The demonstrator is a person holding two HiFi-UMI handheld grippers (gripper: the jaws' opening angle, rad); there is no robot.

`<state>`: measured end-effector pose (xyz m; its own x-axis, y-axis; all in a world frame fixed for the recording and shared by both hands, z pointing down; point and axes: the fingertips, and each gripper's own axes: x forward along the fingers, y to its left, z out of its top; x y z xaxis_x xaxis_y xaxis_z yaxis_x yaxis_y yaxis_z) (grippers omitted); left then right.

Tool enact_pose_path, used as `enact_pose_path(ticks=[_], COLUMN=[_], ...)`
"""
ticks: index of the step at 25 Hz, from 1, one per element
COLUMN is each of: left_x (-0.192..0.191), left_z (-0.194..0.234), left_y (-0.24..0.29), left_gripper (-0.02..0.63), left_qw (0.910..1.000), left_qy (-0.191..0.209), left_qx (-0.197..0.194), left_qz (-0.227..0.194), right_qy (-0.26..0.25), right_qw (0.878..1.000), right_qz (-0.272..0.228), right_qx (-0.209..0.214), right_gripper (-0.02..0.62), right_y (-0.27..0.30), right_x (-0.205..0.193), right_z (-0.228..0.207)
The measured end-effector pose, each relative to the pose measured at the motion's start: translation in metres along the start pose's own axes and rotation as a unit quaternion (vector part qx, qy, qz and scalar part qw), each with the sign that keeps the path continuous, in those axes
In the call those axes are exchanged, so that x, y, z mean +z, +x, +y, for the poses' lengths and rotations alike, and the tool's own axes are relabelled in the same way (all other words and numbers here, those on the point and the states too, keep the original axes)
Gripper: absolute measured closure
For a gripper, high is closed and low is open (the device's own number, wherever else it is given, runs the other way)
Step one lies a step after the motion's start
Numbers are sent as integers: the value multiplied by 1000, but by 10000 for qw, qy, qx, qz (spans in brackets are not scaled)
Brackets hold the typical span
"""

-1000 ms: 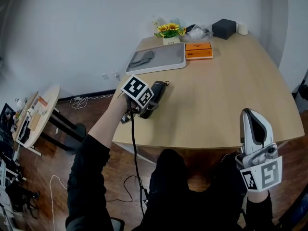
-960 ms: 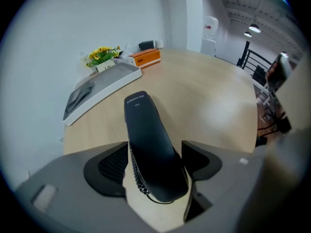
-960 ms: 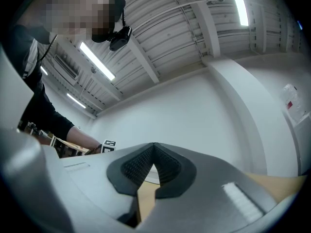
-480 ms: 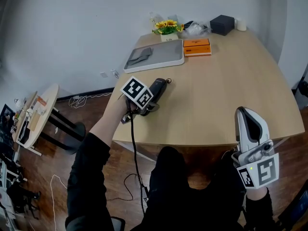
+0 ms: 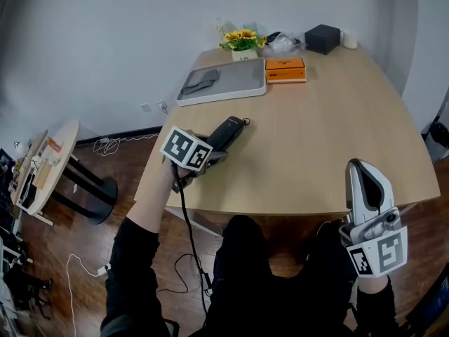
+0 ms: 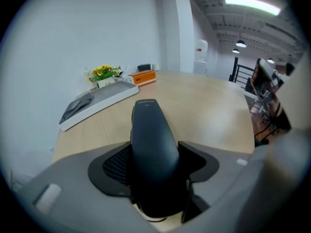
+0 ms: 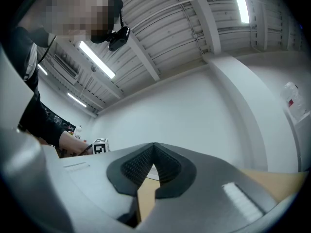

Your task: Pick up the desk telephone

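The black telephone handset (image 5: pixel 226 130) lies lengthwise between the jaws of my left gripper (image 5: pixel 209 153), over the left front part of the wooden table (image 5: pixel 330 118). In the left gripper view the handset (image 6: pixel 149 135) fills the gap and the left gripper (image 6: pixel 154 169) is shut on it. Whether its far end touches the table I cannot tell. My right gripper (image 5: pixel 361 177) hangs at the table's front right edge, shut and empty. In its own view the right gripper (image 7: pixel 154 154) points up toward the wall.
A white tray (image 5: pixel 231 88) holding a grey cloth (image 5: pixel 200 81) sits at the back left, with an orange box (image 5: pixel 285 70), flowers (image 5: pixel 242 42) and a black box (image 5: pixel 324 39) behind. A cable (image 5: pixel 188 223) hangs from the left gripper. A small round table (image 5: pixel 42 170) stands on the floor at left.
My left gripper's marker cube has shifted left and toward me while still holding the handset, whose far end stays about where it was. The right gripper has barely moved.
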<state>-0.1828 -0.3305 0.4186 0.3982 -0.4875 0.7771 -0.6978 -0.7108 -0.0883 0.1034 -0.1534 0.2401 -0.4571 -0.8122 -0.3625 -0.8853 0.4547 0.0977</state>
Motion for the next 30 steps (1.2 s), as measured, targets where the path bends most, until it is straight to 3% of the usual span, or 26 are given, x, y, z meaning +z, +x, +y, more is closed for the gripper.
enact_pose_path(ticks=[4,8,13,16,20,24,27,30], left_x=[-12,3,-3,-2,2,5,27,56], left_z=[-3,4,3,2,1,0,-4,-24], left_y=[5,3,26,28,29,25,7,-25], left_gripper=[319,311,307,313,325,339,339,339], left_qw=[9991,9995,9906,9879,9927,9973,9949,9846], left_qy=[276,71,66,158,135,294,684,896], left_qx=[112,147,-30,-125,-231,195,719,960], left_qz=[286,287,1366,1536,1174,651,-193,-1154], right_qy=[10,-7,21,43,101,54,55,73], right_qw=[10000,9999,9999,9999,9999,9999,10000,10000], right_qz=[61,61,83,59,61,41,17,54], right_qx=[69,100,82,73,78,96,34,-12], right_gripper=[595,595,595,595,595,595,595,595], right_y=[2,3,3,2,2,1,0,-1], right_x=[-6,-9,-13,-11,-15,-13,-9,-11], right_z=[6,8,7,5,4,5,-1,-5])
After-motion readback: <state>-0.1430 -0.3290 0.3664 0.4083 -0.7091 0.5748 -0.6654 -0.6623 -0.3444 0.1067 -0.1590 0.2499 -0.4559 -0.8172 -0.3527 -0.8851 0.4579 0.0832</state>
